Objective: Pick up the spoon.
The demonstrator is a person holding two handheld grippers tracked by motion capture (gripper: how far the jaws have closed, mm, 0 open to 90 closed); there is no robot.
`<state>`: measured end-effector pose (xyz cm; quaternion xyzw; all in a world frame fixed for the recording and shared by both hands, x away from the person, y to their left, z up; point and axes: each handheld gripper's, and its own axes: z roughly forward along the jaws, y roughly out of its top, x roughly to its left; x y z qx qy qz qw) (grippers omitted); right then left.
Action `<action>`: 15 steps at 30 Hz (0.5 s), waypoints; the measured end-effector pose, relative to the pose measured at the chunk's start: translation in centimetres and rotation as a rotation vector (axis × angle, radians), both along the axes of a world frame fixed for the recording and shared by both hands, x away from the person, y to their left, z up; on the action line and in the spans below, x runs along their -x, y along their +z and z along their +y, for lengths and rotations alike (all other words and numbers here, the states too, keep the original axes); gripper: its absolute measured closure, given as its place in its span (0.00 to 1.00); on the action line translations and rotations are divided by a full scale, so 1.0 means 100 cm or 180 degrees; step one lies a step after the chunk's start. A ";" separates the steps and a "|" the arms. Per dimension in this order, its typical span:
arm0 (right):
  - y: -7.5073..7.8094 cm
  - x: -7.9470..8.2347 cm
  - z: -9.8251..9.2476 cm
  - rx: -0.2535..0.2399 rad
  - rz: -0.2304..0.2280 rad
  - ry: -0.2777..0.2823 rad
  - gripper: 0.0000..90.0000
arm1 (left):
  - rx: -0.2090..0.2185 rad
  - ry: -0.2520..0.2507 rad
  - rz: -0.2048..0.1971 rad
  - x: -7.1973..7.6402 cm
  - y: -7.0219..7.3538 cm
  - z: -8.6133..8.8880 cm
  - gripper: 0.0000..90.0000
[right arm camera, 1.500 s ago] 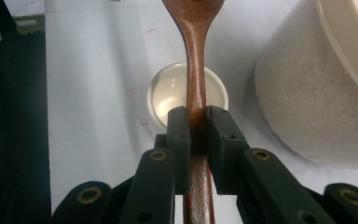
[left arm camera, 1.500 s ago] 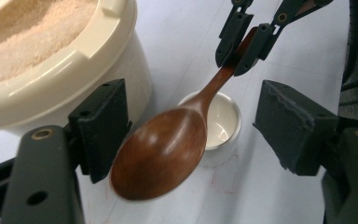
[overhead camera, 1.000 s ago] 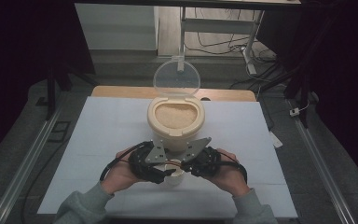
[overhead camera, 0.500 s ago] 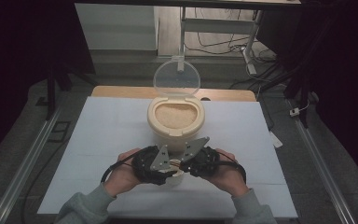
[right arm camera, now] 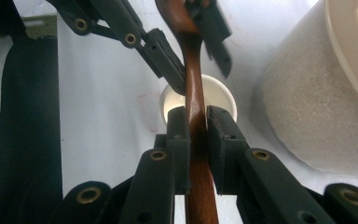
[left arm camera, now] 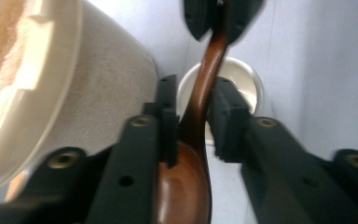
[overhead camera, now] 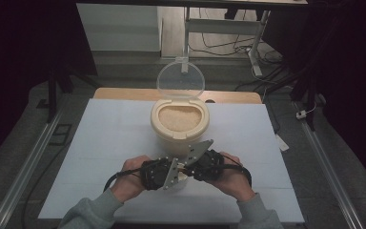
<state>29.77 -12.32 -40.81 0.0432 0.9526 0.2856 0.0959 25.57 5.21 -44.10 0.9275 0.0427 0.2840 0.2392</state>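
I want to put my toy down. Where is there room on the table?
Bare white table lies left of the cream rice container, and also right of it toward the edge. It is crowded in front, where both grippers hold a brown wooden spoon over a small white cup.

I count two grippers, left gripper point(overhead camera: 174, 172) and right gripper point(overhead camera: 190, 164), one wooden spoon point(right arm camera: 193, 79), one small white cup point(right arm camera: 216, 95), and one open rice container point(overhead camera: 179, 124).

Dim room, pale blue tabletop point(overhead camera: 105, 143) on a wooden edge, grey carpeted floor point(overhead camera: 24, 138), metal rails point(overhead camera: 331, 167) along both sides, desk legs point(overhead camera: 257, 43) and loose cables point(overhead camera: 219, 45) beyond
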 end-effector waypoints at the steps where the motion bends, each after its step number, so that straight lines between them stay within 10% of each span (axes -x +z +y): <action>1: 0.000 0.000 0.000 0.0000 0.0000 0.0000 0.94 | -0.0031 -0.0036 0.0018 0.000 -0.002 -0.001 0.90; 8: 0.006 0.001 -0.007 -0.0296 -0.0091 -0.0076 0.99 | 0.0061 0.0098 -0.0175 -0.001 -0.002 0.004 0.93; 15: 0.020 0.007 -0.025 -0.1027 -0.0309 -0.0610 0.68 | 0.0268 0.0293 -0.0262 -0.003 -0.001 0.011 0.93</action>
